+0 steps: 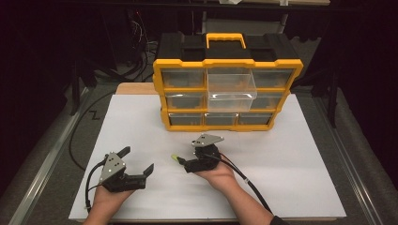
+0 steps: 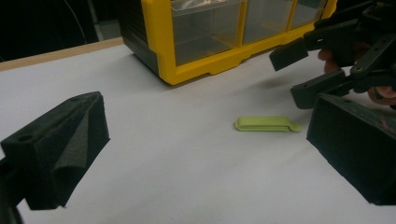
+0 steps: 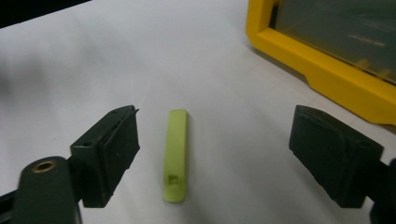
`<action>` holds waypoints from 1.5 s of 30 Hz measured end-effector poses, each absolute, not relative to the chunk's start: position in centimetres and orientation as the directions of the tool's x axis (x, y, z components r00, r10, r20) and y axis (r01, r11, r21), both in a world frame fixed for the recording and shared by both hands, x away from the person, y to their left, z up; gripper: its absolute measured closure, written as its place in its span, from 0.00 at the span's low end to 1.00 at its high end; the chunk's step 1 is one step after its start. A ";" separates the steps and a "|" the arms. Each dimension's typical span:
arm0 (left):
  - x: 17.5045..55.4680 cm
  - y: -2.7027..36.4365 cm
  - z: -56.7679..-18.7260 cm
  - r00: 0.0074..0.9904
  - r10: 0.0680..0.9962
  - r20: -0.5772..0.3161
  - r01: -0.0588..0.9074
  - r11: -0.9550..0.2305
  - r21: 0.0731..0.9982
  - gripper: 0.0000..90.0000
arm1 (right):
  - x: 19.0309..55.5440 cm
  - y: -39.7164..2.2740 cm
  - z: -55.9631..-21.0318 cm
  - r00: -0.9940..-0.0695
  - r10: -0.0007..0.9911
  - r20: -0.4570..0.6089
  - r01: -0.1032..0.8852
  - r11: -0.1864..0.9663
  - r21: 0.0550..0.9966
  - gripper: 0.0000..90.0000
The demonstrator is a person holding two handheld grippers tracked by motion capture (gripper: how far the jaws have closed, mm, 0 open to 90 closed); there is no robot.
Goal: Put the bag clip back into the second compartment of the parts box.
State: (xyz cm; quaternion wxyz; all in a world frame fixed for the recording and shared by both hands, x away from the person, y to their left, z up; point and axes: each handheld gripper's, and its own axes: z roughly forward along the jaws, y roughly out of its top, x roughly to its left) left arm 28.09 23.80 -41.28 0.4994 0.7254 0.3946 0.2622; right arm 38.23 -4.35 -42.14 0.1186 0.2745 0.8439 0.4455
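Lime-green plastic clip [image 3: 176,155] flat on the white sheet [image 1: 281,159], between the spread jaws of the right gripper [image 3: 212,156], untouched by either pad. From above, merely a pale speck [image 1: 174,158] ahead of that gripper [image 1: 187,161]. Left gripper [image 2: 205,154] agape, holding nothing, aimed past the clip [image 2: 267,123]. Yellow drawer cabinet [image 1: 227,93] behind, one clear drawer [image 1: 231,91] pulled out, as seen from above.

We are holding our left gripper [image 1: 138,161] low over the table with its jaws wide apart. Our right gripper [image 1: 180,161] is pointing left, its jaws apart too, our hand [image 1: 217,176] underneath it.
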 end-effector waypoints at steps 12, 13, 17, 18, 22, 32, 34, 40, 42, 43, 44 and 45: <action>28.3 24.2 -41.4 0.545 0.837 -0.049 0.319 -0.153 0.935 0.00 | 38.2 -2.9 -42.8 -0.845 0.529 0.078 0.377 0.487 0.788 0.62; 28.3 24.4 -41.4 0.539 0.841 -0.054 0.321 -0.145 0.936 0.00 | 38.1 -2.8 -42.8 -0.843 0.532 0.079 0.381 0.487 0.786 0.64; 28.2 24.3 -41.4 0.533 0.845 -0.041 0.315 -0.153 0.937 0.00 | 38.1 -2.5 -42.9 -0.846 0.531 0.048 0.369 0.518 0.772 0.70; 28.2 24.3 -41.4 0.535 0.844 -0.037 0.313 -0.156 0.937 0.00 | 38.1 -2.5 -43.0 -0.847 0.529 0.042 0.366 0.525 0.768 0.70; 28.2 24.2 -41.4 0.536 0.843 -0.031 0.309 -0.161 0.937 0.00 | 38.0 -2.1 -43.4 -0.850 0.526 0.027 0.369 0.559 0.742 0.72; 28.2 24.3 -41.5 0.529 0.848 -0.032 0.314 -0.160 0.936 0.00 | 37.8 -1.5 -43.8 -0.858 0.513 -0.029 0.335 0.601 0.725 0.76; 28.2 24.3 -41.5 0.531 0.847 -0.025 0.312 -0.168 0.935 0.00 | 37.8 -1.5 -43.8 -0.859 0.511 -0.029 0.336 0.607 0.720 0.78; 28.1 24.1 -41.5 0.533 0.846 -0.016 0.307 -0.176 0.935 0.00 | 38.0 -1.5 -43.8 -0.866 0.499 -0.031 0.326 0.611 0.722 0.86; 28.1 24.2 -41.5 0.533 0.846 -0.016 0.306 -0.176 0.936 0.00 | 38.0 -1.5 -43.7 -0.868 0.496 -0.029 0.325 0.611 0.722 0.87; 28.1 24.2 -41.5 0.535 0.845 -0.018 0.308 -0.175 0.935 0.00 | 38.0 -1.6 -43.7 -0.872 0.488 -0.030 0.319 0.615 0.721 0.88; 28.2 24.2 -41.5 0.534 0.845 -0.020 0.309 -0.173 0.935 0.00 | 38.0 -1.6 -43.7 -0.872 0.488 -0.030 0.319 0.615 0.721 0.88; 28.2 24.1 -41.5 0.535 0.845 -0.020 0.308 -0.173 0.935 0.00 | 38.1 -1.7 -43.6 -0.873 0.488 -0.015 0.329 0.610 0.721 0.88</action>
